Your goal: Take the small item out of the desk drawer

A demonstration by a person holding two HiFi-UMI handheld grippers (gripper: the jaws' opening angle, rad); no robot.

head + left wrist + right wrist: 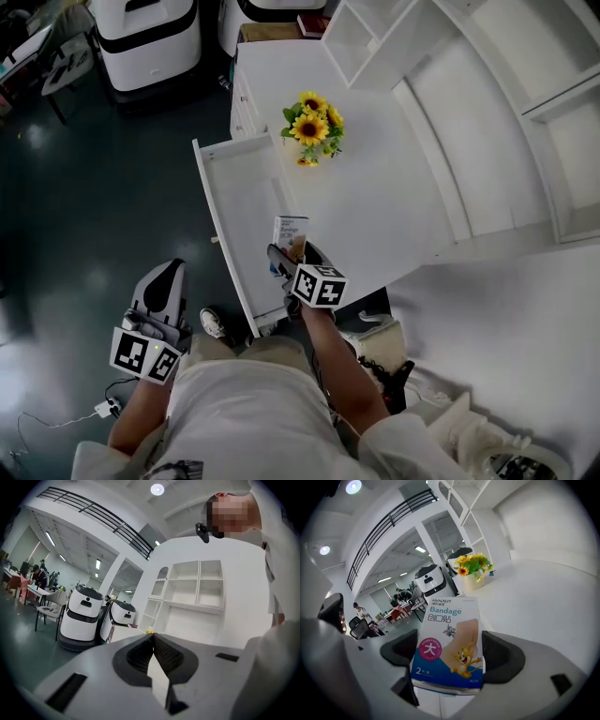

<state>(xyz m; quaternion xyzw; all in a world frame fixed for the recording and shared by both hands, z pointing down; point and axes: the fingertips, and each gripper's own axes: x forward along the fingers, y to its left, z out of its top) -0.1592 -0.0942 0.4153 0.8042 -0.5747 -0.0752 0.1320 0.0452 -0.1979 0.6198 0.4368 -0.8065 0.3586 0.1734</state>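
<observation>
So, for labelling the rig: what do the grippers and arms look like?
Both the left gripper and right gripper have pale grey shells with black pads, each bearing a cube of black-and-white square markers. The person wears white short sleeves.

Drawer (234,211) sticks out of the left side of the desk (394,197), with the flowers (312,127) on the desk just right of the drawer's far end. Bandage box (290,231) sits in the right gripper (289,255) over the drawer's near right edge (left gripper (167,276) is well off left, above the floor (94,187)).
</observation>
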